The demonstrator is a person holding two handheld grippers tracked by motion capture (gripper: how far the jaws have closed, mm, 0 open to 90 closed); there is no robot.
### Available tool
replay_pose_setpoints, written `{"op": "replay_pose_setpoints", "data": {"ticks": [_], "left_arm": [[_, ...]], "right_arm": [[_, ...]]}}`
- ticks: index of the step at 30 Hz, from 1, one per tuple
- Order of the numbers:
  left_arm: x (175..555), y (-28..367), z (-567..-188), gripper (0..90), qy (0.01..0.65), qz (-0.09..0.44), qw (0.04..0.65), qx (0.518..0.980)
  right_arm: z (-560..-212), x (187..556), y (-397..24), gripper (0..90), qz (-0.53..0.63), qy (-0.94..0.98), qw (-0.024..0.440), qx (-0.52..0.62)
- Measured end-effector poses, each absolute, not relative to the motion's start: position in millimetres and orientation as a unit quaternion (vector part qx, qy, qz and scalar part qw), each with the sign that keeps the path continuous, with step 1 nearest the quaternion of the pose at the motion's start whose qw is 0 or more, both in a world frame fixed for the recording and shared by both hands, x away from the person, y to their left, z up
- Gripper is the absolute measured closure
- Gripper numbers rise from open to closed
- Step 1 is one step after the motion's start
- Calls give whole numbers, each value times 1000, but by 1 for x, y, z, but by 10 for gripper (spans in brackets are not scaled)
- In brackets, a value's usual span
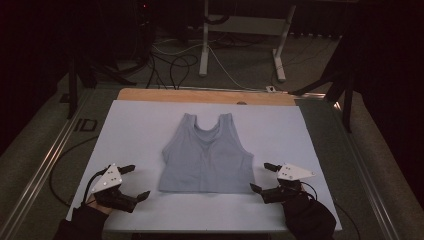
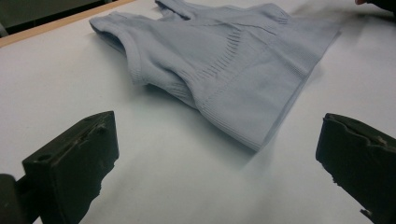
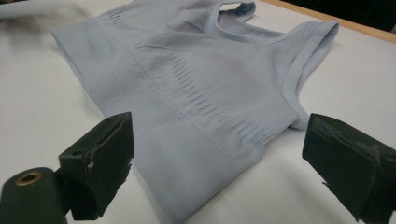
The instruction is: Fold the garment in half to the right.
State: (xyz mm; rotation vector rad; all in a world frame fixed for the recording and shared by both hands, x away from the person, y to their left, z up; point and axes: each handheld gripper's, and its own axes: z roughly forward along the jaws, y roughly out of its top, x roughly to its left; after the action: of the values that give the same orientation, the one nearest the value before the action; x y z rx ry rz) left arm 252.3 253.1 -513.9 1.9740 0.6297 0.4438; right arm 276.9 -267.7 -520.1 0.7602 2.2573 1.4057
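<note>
High view, item: pale blue tank top [image 1: 206, 156], flat at desk [image 1: 135, 125] centre. Left gripper [image 1: 134, 181] and right gripper [image 1: 261, 177] flank its hem, jaws wide, empty. Advice: take both hem corners low, pinching both fabric layers evenly.

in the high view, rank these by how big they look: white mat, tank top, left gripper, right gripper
1. white mat
2. tank top
3. left gripper and right gripper: they look about alike, so no ranking between them
</note>
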Motion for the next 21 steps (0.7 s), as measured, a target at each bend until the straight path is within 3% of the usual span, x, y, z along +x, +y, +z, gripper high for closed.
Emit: {"op": "replay_pose_setpoints", "data": {"ticks": [21], "left_arm": [[253, 244, -511, 3, 246, 167, 493, 818]], "right_arm": [[-521, 276, -263, 90, 496, 810, 185, 252]]}}
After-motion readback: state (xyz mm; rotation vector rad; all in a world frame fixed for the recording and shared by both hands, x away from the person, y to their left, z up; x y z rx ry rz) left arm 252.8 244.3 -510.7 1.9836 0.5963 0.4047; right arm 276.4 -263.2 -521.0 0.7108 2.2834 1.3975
